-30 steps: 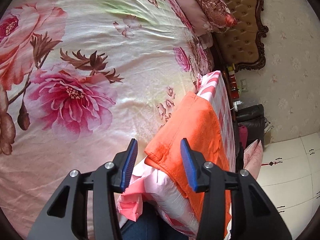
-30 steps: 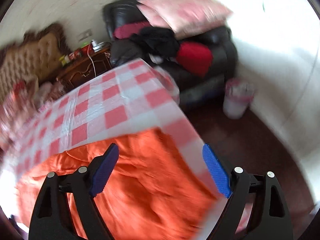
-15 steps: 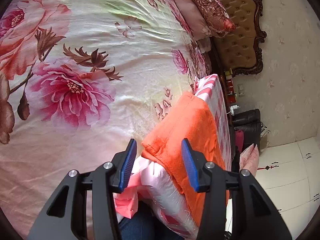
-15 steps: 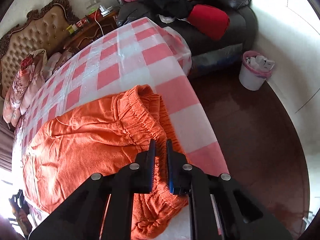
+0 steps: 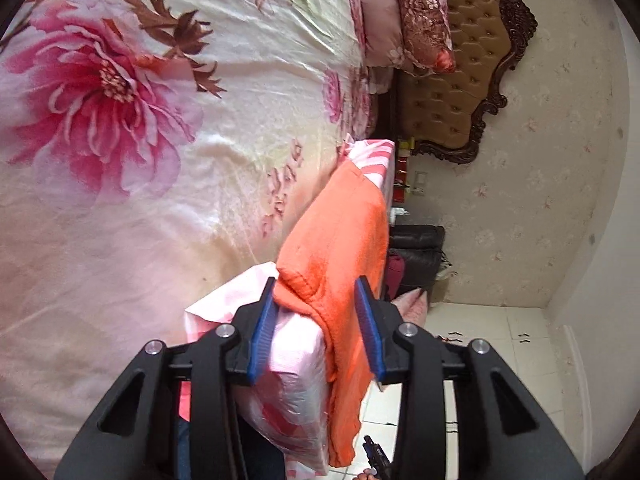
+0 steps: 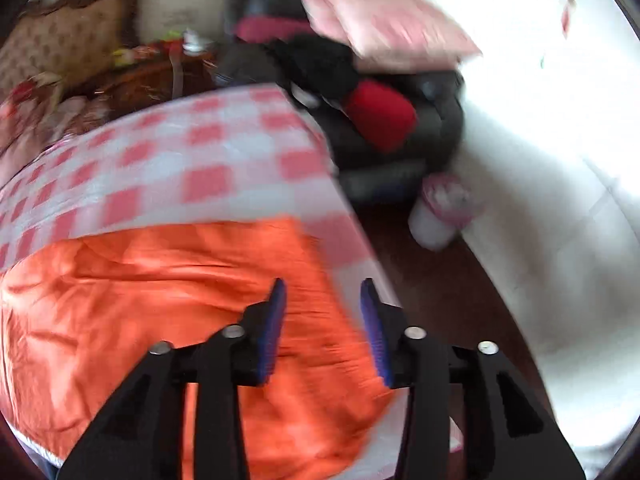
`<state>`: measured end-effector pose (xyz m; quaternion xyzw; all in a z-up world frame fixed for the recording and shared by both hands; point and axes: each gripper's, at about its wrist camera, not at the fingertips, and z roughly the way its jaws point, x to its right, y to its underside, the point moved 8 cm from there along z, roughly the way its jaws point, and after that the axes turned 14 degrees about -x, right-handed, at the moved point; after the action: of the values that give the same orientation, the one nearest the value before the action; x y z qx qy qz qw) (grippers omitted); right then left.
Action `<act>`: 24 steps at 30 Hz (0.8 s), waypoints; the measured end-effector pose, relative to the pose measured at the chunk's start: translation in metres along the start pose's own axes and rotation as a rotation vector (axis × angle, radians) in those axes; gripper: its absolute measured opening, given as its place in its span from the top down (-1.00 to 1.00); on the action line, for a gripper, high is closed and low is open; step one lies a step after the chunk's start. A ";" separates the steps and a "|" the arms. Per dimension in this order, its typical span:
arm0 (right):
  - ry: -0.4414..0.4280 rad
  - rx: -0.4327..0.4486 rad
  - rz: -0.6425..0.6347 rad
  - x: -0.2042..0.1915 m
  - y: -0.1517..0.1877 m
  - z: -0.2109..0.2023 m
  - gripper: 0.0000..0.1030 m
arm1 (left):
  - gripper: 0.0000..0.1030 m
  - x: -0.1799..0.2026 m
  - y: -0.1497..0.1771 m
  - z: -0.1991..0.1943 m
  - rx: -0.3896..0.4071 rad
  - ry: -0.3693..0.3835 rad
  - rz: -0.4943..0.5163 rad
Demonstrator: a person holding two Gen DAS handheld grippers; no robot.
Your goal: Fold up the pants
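Observation:
The orange pants [image 5: 340, 240] lie folded on a pink and white checked cloth [image 5: 372, 152] over a raised surface beside the bed. My left gripper [image 5: 316, 316] is open, its blue pads either side of the pants' near corner. In the blurred right wrist view the pants [image 6: 140, 300] spread flat on the checked cloth [image 6: 180, 152]. My right gripper [image 6: 322, 324] is open above the pants' right edge and holds nothing.
A floral bedspread [image 5: 140, 140] fills the left, with pillows [image 5: 420, 16] and a tufted headboard [image 5: 468, 72] beyond. A black sofa [image 6: 400, 128] piled with cushions and clothes stands past the cloth. A white bin [image 6: 440, 216] sits on the dark floor.
My right gripper was shut on the pants' waistband half a second ago and has opened and let go. My left gripper has moved closer around the pants' corner.

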<state>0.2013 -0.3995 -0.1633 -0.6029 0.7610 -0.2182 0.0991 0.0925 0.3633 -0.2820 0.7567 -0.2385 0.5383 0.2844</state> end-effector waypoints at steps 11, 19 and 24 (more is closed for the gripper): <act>0.108 -0.017 -0.195 -0.108 0.023 0.026 -0.22 | -0.02 0.018 -0.006 -0.023 0.163 -0.481 0.133; 0.104 -0.029 -0.175 -0.105 0.035 0.039 -0.33 | -0.03 0.141 0.077 0.100 0.245 -0.997 0.951; 0.060 -0.037 -0.150 -0.100 0.035 0.042 -0.38 | -0.18 0.140 0.154 0.251 -0.035 -1.043 1.299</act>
<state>0.2133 -0.3058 -0.2271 -0.6532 0.7202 -0.2288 0.0485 0.2029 0.0714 -0.1875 0.6163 -0.7370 0.1719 -0.2180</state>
